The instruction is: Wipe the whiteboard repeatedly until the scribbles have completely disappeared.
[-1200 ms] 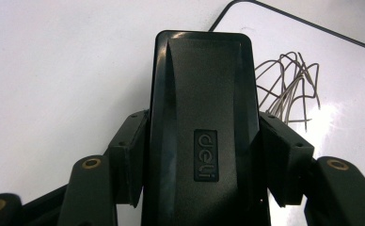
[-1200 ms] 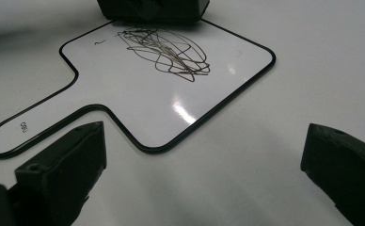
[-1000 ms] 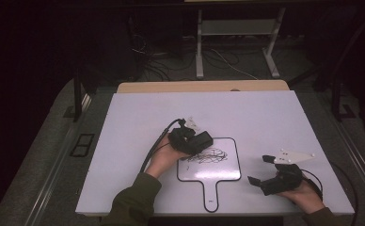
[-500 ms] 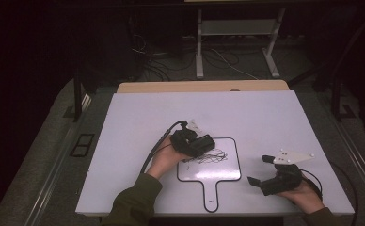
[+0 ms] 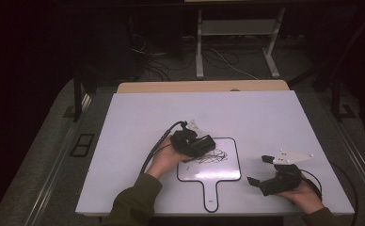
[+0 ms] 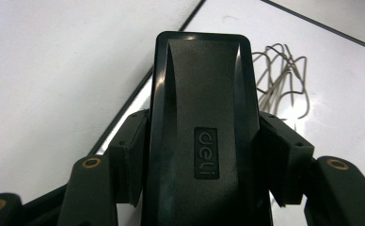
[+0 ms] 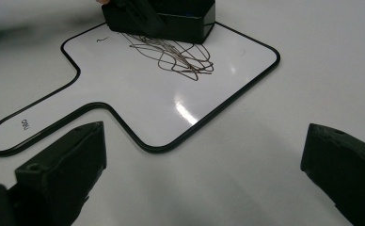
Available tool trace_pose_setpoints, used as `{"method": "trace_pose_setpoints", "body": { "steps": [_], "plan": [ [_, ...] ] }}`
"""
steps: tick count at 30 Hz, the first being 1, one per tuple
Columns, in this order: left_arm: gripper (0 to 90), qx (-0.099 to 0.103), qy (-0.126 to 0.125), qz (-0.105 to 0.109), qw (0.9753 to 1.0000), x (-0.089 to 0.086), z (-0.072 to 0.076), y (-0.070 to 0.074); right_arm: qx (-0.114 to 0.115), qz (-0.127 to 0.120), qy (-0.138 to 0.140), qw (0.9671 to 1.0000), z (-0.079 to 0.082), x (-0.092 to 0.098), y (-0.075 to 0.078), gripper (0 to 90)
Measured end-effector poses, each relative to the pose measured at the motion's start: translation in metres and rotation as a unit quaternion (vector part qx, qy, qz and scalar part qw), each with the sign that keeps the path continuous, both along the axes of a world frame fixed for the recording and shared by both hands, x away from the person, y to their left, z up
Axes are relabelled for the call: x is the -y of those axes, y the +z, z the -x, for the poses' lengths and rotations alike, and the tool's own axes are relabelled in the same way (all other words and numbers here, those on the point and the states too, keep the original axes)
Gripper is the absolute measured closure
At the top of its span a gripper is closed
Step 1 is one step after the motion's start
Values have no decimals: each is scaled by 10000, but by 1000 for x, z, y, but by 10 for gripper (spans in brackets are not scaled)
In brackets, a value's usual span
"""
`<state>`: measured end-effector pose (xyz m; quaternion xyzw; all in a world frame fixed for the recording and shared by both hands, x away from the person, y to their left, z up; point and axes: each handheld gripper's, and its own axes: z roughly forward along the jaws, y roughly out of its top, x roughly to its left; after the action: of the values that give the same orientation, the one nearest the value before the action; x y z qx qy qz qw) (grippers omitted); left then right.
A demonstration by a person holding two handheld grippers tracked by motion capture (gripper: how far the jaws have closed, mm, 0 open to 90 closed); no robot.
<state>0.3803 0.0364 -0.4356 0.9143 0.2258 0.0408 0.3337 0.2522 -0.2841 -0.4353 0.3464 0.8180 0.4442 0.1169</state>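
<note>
We hold a black eraser (image 6: 202,136) clamped between the jaws of the left gripper (image 5: 192,143); in the left gripper view both jaw pads press its two long sides. In the high view the eraser sits at the centre of the frame, at the upper left corner of the small paddle-shaped whiteboard (image 5: 223,172), which lies flat on the white table (image 5: 265,113). A tangle of dark scribbles (image 5: 213,156) covers the upper middle of the board, just beside the eraser's leading end.

We judge the step in hand to be wiping: the eraser is positioned at the edge of the marks, and most of the scribble remains. The next move calls for pressing the eraser face flat on the board and sweeping it toward the right of the frame across the lines, with grip pressure maintained.

The right gripper (image 5: 277,181) rests at the lower right of the high view, jaws wide apart and empty, well apart from the board's edge.

Readable writing: the eraser's top carries an embossed "deli" label (image 6: 205,153). A small printed mark (image 7: 25,124) sits on the board's handle; it is probably the same brand, but it is too small to read.
</note>
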Motion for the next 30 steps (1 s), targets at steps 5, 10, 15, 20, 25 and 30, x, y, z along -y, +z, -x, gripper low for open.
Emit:
{"method": "trace_pose_setpoints", "body": {
  "steps": [5, 10, 15, 20, 25, 30],
  "plan": [
    [391, 0, -95, 8, 10000, 2, 7, 0, -7, 4, 3, 10000, 0, 0, 0, 0],
    [390, -26, -100, 41, 9999, 6, 15, -1, -19, 2, 4, 10000, 0, -1, 0, 0],
    [390, 14, -199, 18, 9998, 8, 22, 0, -18, 2, 2, 10000, 0, -1, 0, 0],
    [390, -14, -266, 17, 9996, 10, 32, 0, -12, 0, 1, 10000, 0, -1, 0, 0],
    [390, -33, -346, -8, 9994, 11, 35, 0, -17, 2, 1, 10000, 0, -1, -1, 0],
    [390, -54, -255, 13, 9997, 7, 28, 0, -9, 5, -2, 10000, 0, -1, 0, 0]
  ]
}}
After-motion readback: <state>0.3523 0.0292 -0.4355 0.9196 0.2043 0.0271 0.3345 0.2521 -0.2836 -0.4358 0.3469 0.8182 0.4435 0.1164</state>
